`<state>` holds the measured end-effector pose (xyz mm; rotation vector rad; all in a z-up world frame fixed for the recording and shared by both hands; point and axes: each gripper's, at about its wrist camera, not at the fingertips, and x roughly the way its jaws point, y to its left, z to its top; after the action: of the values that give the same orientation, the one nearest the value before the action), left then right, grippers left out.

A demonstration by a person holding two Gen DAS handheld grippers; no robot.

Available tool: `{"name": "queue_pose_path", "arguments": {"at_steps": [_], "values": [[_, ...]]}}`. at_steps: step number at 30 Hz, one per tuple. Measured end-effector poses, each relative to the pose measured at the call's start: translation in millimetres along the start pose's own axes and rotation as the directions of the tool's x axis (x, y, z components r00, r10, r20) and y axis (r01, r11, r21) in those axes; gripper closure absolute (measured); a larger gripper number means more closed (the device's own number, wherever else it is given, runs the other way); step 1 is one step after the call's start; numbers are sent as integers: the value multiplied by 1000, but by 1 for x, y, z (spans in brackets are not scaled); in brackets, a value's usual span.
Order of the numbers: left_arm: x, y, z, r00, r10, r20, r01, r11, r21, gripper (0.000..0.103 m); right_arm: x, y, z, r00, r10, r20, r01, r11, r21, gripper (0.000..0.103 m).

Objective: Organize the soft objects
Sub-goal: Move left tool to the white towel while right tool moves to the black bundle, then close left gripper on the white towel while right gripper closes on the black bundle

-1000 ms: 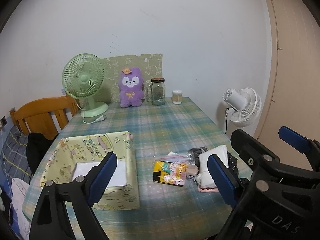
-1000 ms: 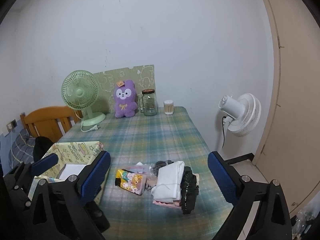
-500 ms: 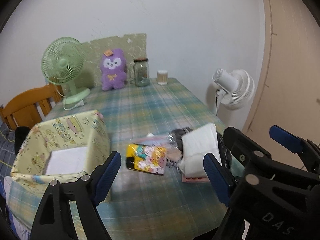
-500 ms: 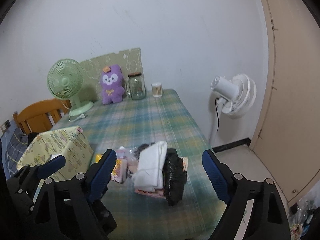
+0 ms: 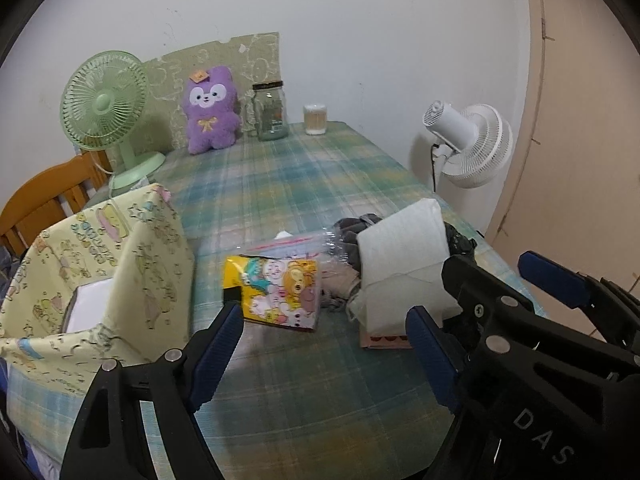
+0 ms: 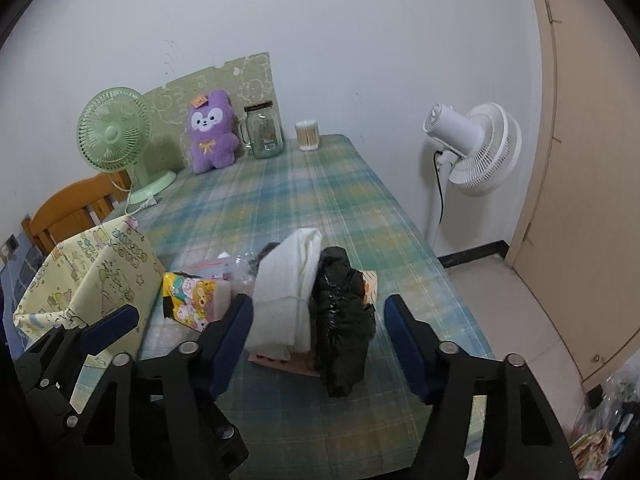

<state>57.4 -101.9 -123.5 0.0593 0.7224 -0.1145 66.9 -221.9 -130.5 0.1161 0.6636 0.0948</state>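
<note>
Now both of your grippers have come in low toward the near edge of the table (image 5: 280, 184), much closer to the heap than a second ago, when you saw it from higher and farther back. Your left gripper (image 5: 324, 344) has its jaws spread wide and holds nothing; it lines up with the yellow cartoon packet (image 5: 276, 292), which lies just beside the patterned fabric box (image 5: 148, 256) at the table's left edge. Your right gripper (image 6: 318, 338) is likewise wide open and empty, framing the folded white cloth (image 6: 286, 300) and the black bundle (image 6: 342, 316) that leans against it, both resting on a pink card (image 6: 280, 364) near the front edge. A clear bag (image 5: 304, 240) and a grey item (image 5: 352, 236) sit behind them; what the grey item is I cannot tell.

Judging by this, nothing is sorted yet: the box holds only a white insert (image 5: 88, 304), and the approach looks nearly complete. Your next move likely means closing on one soft piece; watch that the black bundle does not drag along with the cloth.
</note>
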Motion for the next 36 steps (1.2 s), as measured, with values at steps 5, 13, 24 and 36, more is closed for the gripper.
{"name": "queue_pose_path", "arguments": {"at_steps": [5,13,24,36], "values": [[8,-13,0,999,-44,-15,44,999,22,18,3,-8,-1,1000,-13,-17,14,1000,10,42],[20,-30,3,998,-56,-16,57,997,43,18,9,-21,-2,999,-23,-36,24,999,29,50],[39,-43,-3,997,-39,-66,45,995,88,18,34,-39,-13,993,-38,-108,47,995,84,58],[45,-53,3,997,-44,-67,51,993,105,20,37,-53,-10,995,-2,-102,16,991,135,77]]}}
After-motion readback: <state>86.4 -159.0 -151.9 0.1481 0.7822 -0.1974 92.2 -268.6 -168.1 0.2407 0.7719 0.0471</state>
